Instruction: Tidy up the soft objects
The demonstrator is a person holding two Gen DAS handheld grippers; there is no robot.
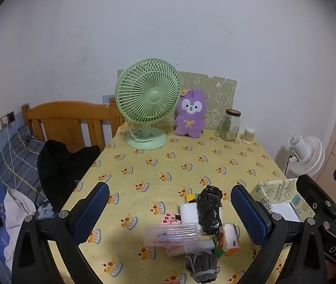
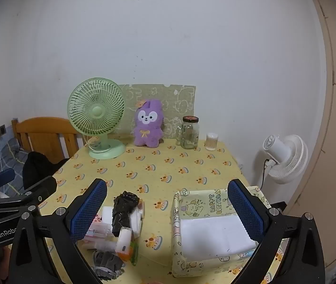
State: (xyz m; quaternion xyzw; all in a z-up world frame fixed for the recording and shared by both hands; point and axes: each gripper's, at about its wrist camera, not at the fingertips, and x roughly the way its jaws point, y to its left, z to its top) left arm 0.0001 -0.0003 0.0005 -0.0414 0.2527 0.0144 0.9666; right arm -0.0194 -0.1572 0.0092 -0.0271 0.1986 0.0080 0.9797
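1. While both tools hover above the near edge of the table (image 1: 158,165), the left gripper (image 1: 168,210) and the right gripper (image 2: 168,210) each stand with jaws wide apart and nothing between the pads.
2. That spread looks like readiness to take something bulky and yielding.
3. Loose items lie in a pile: a black crumpled bag (image 1: 209,209), a grey fabric bundle (image 1: 202,267), a clear plastic pouch (image 1: 175,233) and small packets (contents hard to read).
4. This pile sits directly ahead of the left tool, below its fingers, untouched.
5. A patterned box (image 2: 198,227), white-lined and open-topped, sits in front of the right tool, probably as the destination.
6. A purple plush toy (image 1: 190,114) leans upright at the far edge, well apart from both tools.
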